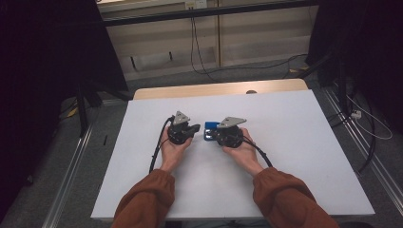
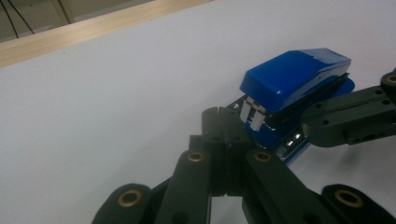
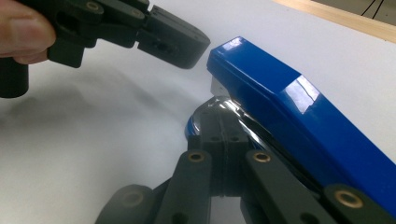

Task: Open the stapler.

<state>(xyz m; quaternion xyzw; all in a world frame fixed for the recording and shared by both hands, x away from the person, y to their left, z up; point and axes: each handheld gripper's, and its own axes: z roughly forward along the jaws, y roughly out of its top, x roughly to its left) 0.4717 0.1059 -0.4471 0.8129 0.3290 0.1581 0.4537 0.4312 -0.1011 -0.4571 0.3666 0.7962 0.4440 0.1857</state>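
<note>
**Two closed grippers, one blue stapler between them**

Two grippers sit low over the white table [image 1: 285, 156], one in each of my hands, and the blue stapler [image 1: 211, 131] lies between their tips. Both are clenched on nothing: in each gripper view the two black jaws meet flat along their inner faces, with no gap and no object between them.

From my left gripper [image 2: 223, 122], the stapler [image 2: 294, 88] sits just ahead and to the right of the tips, its front end with the metal mouth pointing toward me. Whether my jaw tips touch that end or merely stand just beside it, I cannot tell. Its long axis runs away from me, up and to the right.

From my right gripper [image 3: 219, 122], the stapler [image 3: 299, 126] lies along my right side, very close, its blue lid running from near the tips back past the jaw links. My tips rest beside its shiny metal base, at or under the open front of the lid. The left gripper [image 3: 175, 44] hangs just beyond the stapler's front end.

My judgement is that the right gripper is the nearer, already alongside the body. Since the long axis runs roughly from one gripper to the other, any grasp would call for opening the jaws first and closing across the narrow width, not along the length.
</note>
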